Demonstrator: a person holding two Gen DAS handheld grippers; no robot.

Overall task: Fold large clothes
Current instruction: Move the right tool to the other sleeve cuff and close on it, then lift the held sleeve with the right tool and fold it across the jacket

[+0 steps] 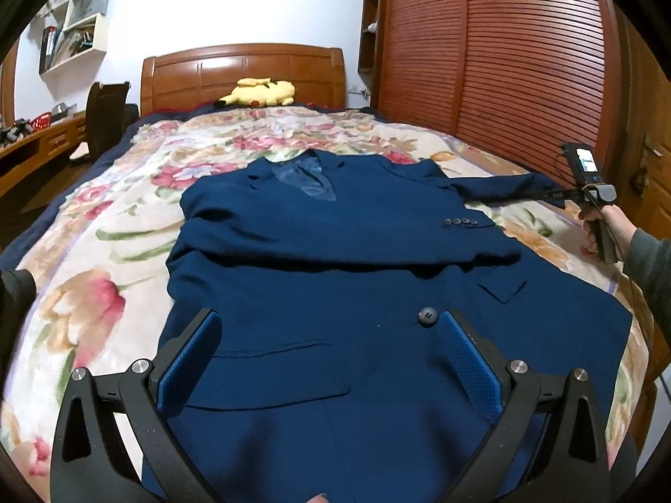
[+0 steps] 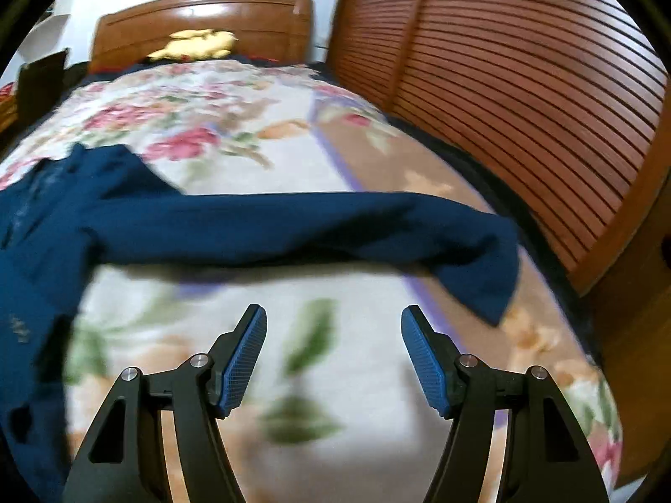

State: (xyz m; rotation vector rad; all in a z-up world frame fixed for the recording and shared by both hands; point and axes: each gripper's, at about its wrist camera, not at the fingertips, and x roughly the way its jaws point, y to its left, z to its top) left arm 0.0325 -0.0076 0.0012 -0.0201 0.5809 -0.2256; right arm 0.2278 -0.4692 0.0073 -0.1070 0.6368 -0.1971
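A navy suit jacket (image 1: 335, 276) lies face up on the floral bedspread (image 1: 105, 226), collar toward the headboard. One sleeve is folded across the chest, its cuff buttons (image 1: 461, 221) showing. The other sleeve (image 2: 293, 226) stretches out flat to the bed's right side, ending in a cuff (image 2: 495, 289). My left gripper (image 1: 331, 314) hovers open over the jacket's lower front, just short of the front button (image 1: 427, 316), with nothing between its pads. My right gripper (image 2: 334, 310) is open over bare bedspread, short of the stretched sleeve and not touching it. The left wrist view shows the right gripper (image 1: 555, 195) by the cuff, held by a hand.
A yellow plush toy (image 1: 260, 92) lies by the wooden headboard (image 1: 243, 71). A slatted wooden wardrobe (image 1: 503, 63) runs close along the bed's right edge. A desk and dark chair (image 1: 105, 117) stand to the left, with wall shelves (image 1: 75, 33) above.
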